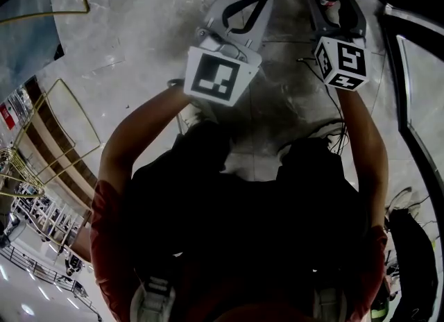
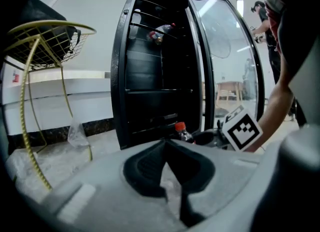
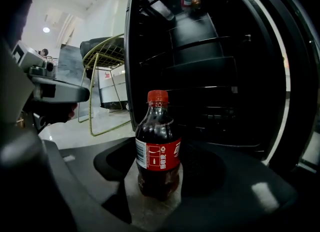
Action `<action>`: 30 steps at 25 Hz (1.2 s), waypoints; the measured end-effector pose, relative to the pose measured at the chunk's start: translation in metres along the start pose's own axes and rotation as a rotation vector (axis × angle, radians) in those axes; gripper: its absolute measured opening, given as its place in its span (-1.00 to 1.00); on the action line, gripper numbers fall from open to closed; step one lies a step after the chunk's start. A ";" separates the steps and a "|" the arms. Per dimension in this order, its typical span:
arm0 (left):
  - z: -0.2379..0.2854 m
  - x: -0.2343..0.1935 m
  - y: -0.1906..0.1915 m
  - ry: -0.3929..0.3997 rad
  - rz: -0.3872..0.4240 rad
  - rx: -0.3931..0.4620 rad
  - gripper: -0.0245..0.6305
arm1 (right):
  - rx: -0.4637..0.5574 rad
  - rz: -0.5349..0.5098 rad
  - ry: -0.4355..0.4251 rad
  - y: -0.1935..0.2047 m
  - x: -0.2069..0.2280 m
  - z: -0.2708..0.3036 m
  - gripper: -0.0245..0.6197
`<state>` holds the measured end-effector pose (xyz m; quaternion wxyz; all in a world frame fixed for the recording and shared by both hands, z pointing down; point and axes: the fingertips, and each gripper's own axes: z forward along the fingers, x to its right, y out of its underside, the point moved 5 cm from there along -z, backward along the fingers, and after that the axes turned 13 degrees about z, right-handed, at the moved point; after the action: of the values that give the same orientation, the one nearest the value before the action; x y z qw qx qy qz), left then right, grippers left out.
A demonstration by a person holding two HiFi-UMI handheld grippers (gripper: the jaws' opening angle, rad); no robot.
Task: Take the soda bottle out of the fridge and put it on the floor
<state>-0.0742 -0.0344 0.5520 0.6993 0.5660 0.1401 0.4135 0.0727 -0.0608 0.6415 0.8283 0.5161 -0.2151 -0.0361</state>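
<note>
The right claw (image 3: 160,160) pinches the soda bottle (image 3: 158,146). The bottle stands upright, just in front of the open fridge (image 3: 210,76), over the floor (image 1: 291,98). The left claw (image 2: 165,144) is pressed together, holding nothing.

Marble floor (image 1: 139,29), gold wire stand (image 2: 45,43)

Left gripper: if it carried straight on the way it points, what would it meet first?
Probably the black lower frame of the open fridge, dead ahead beyond the shut, empty left gripper. The soda bottle shows just right of that line and may be nearer; depth is unclear.
</note>
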 end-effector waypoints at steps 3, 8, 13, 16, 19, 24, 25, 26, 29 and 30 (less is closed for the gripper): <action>0.001 0.001 0.000 -0.002 -0.007 0.003 -0.93 | 0.003 -0.003 0.000 0.003 0.001 -0.001 -0.06; 0.002 0.001 -0.001 0.005 0.001 0.002 -0.93 | 0.007 -0.037 -0.009 0.004 -0.001 -0.003 -0.06; 0.003 0.001 0.001 0.007 -0.001 -0.008 -0.93 | 0.008 -0.027 -0.001 0.006 0.000 -0.008 -0.06; 0.002 0.004 0.001 0.007 0.002 -0.009 -0.93 | 0.008 -0.031 0.001 0.011 0.000 -0.015 -0.06; 0.002 0.005 0.001 0.010 0.005 -0.007 -0.93 | 0.008 -0.055 0.003 0.015 -0.002 -0.021 -0.06; 0.002 0.008 0.001 0.018 0.007 -0.008 -0.93 | 0.006 -0.065 0.010 0.020 -0.003 -0.025 -0.06; 0.002 0.008 0.001 0.017 0.006 -0.011 -0.93 | 0.006 -0.063 0.013 0.020 -0.003 -0.025 -0.06; 0.001 0.008 0.002 0.015 0.005 -0.013 -0.93 | 0.006 -0.062 0.014 0.019 -0.004 -0.025 -0.06; 0.000 0.008 0.002 0.013 0.006 -0.017 -0.93 | 0.007 -0.063 0.013 0.019 -0.004 -0.025 -0.06; 0.000 0.008 0.002 0.013 0.007 -0.019 -0.93 | 0.006 -0.063 0.013 0.019 -0.004 -0.025 -0.06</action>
<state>-0.0705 -0.0280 0.5561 0.7023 0.5571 0.1387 0.4210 0.0762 -0.0298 0.6477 0.8266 0.5253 -0.1932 -0.0582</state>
